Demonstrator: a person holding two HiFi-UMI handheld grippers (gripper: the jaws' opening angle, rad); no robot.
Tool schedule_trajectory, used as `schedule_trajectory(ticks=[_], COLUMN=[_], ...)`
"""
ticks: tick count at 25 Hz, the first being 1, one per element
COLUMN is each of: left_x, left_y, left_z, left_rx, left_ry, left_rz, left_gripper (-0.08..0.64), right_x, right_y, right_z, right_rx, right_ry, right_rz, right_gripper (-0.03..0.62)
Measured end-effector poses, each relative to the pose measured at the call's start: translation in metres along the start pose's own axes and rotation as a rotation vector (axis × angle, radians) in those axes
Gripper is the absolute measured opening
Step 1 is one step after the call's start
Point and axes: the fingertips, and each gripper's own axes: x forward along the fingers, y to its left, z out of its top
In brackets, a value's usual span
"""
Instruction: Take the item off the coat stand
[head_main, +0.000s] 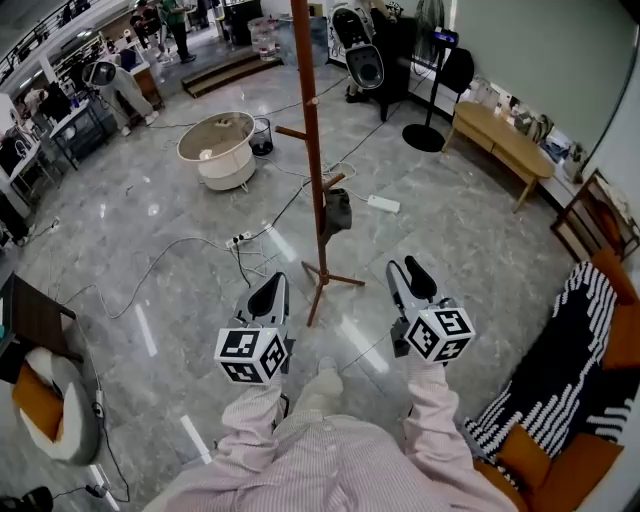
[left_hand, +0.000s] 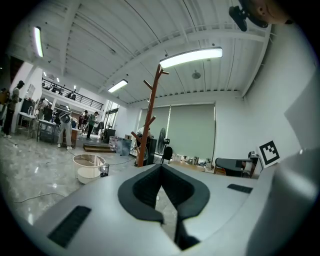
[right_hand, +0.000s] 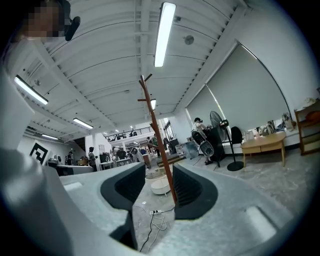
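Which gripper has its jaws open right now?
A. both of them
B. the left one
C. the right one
C. In the right gripper view, the right gripper has a clear gap between its pads, and the brown coat stand across the room shows through it. In the left gripper view, the tips of the left gripper meet. Neither holds anything.

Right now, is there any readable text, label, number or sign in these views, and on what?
No readable text in any view.
Cubes on the left gripper and right gripper: black-and-white square patterns only, no letters or digits.
Small things on the wooden bench: too small to read.
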Motion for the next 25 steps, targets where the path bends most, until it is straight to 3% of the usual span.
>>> schedule_trajectory(ticks=[11,25], left_x=[0.11,0.21], left_y=[0.044,0.103], left_z=[0.008,0.001], left_rx=[-0.034,-0.09], left_ry=[0.037,0.093], left_rz=[-0.008,0.009], left_gripper=[0.002,0.0], right_x=[0.109,0.242], right_y=[-0.047,-0.086], right_z=[0.0,-0.041], right_rx=[0.039,0.088], right_ry=[0.044,0.178], right_rz=[0.019,0.053], right_gripper=[0.195,0.199])
